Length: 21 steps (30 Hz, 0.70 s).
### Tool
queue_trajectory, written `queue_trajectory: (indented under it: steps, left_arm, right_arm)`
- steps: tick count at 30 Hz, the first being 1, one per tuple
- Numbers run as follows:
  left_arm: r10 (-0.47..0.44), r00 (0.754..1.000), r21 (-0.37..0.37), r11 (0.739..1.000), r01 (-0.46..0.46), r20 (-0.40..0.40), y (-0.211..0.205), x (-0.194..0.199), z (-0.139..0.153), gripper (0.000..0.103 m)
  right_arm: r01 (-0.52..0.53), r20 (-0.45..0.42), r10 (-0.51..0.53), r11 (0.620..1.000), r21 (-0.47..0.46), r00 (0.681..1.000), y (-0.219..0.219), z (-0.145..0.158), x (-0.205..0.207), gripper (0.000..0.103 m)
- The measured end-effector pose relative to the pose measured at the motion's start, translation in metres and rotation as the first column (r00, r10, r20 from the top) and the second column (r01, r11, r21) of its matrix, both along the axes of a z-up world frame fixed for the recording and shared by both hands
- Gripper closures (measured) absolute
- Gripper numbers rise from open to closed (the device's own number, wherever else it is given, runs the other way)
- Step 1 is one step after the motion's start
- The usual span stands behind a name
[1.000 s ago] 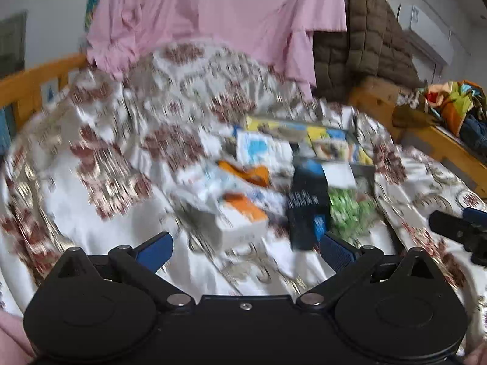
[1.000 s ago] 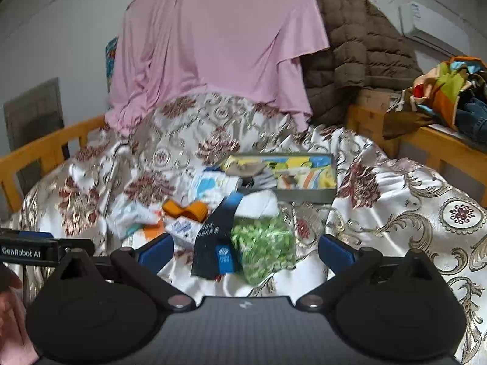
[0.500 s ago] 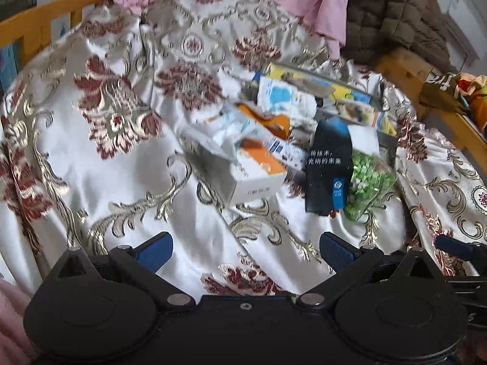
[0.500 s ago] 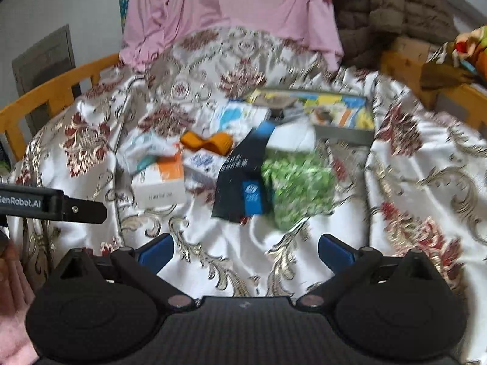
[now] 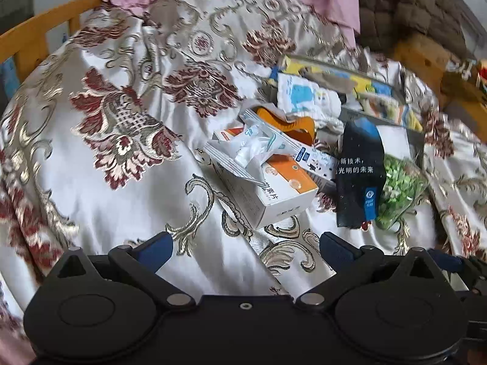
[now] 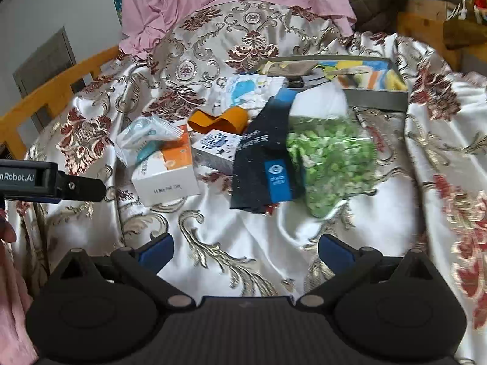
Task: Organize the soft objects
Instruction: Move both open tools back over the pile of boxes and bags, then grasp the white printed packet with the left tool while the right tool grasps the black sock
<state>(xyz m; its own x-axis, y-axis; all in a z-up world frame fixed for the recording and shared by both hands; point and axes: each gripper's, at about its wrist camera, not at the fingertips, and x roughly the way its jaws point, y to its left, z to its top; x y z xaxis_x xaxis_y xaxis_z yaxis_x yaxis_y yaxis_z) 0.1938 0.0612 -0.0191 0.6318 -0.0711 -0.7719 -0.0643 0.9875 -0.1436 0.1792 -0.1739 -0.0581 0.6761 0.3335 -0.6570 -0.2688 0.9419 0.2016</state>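
The pile on the bedspread (image 6: 243,243) is blurred and overlapping; the tray (image 6: 377,95) behind is half hidden. My left hand-held gripper (image 5: 245,248) and right hand-held gripper (image 6: 245,249) gape empty, the box (image 5: 274,194) and green bag (image 6: 331,161) lying just ahead.

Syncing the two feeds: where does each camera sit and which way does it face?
Left wrist: on the left gripper, jaws open, facing across the bedspread toward the orange-and-white box; the right gripper's tip shows at the right edge.
Right wrist: on the right gripper, jaws open, facing the green bag; the left gripper enters at the left edge.
Shared: the box, dark pouch, green bag, tray.
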Motion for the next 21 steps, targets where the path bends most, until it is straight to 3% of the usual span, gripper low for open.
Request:
queue_trajectory:
  steps: [8,11,21]
  left_arm:
    - [-0.067,0.997,0.126,0.99,0.061,0.046,0.006,0.034,0.008,0.001]
    - [-0.089,0.993,0.168,0.983,0.075,0.081,0.007,0.047,0.01,0.001]
    - [-0.219,0.967,0.15,0.968,0.2,0.128,0.006,0.077,0.005,0.001]
  right_arm:
    - [-0.016,0.019,0.014,0.995,0.095,1.0,0.012,-0.007,0.023,0.0]
    - [-0.004,0.034,0.001,0.996,0.085,0.999,0.016,-0.01,0.031,0.0]
    - [0.078,0.018,-0.08,0.991,0.106,0.997,0.024,-0.021,0.062,0.0]
